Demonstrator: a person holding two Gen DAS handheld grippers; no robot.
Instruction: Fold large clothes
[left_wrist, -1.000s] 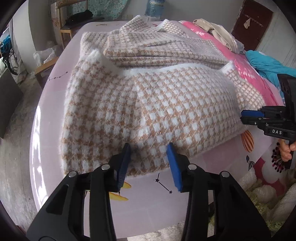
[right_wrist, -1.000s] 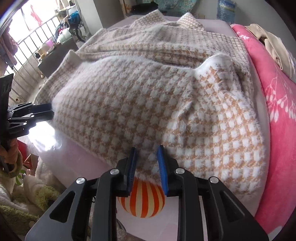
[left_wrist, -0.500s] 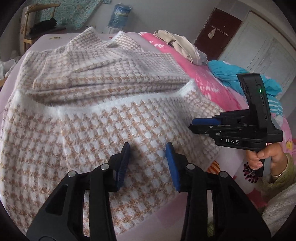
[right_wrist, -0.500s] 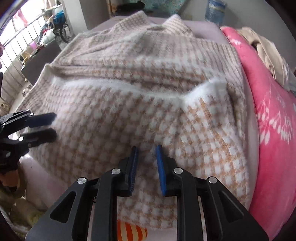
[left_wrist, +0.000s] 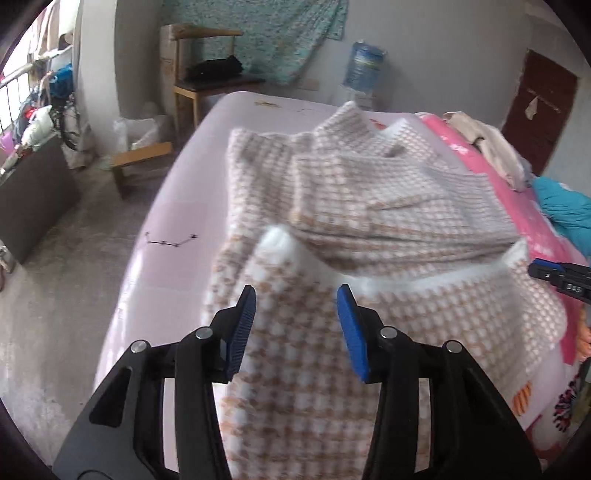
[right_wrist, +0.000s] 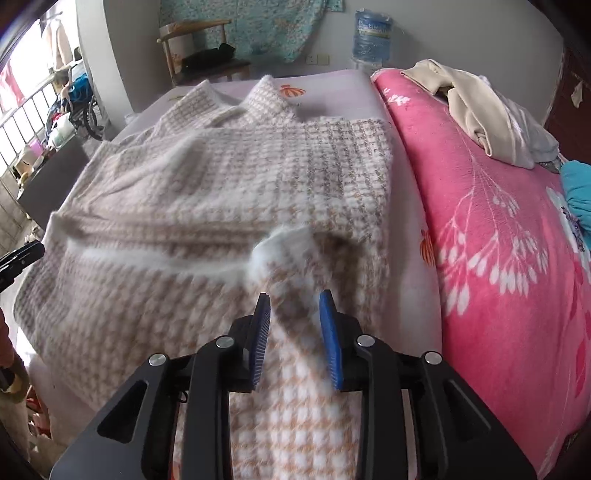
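The left gripper (left_wrist: 295, 321) and the right gripper (right_wrist: 294, 334) both have their blue jaws parted, just now widening, each with the folded-over hem of the brown-and-white checked garment (right_wrist: 207, 206) rising between the pads without being pinched. The garment lies spread across the lilac bed (left_wrist: 177, 206), beside a pink blanket (right_wrist: 491, 236) along the bed's right edge. Beyond the far edge stand a wooden chair (left_wrist: 207, 74) and a water bottle (right_wrist: 371, 35).

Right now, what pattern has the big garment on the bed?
The garment has a tan-and-white houndstooth check, clearest in the right wrist view.
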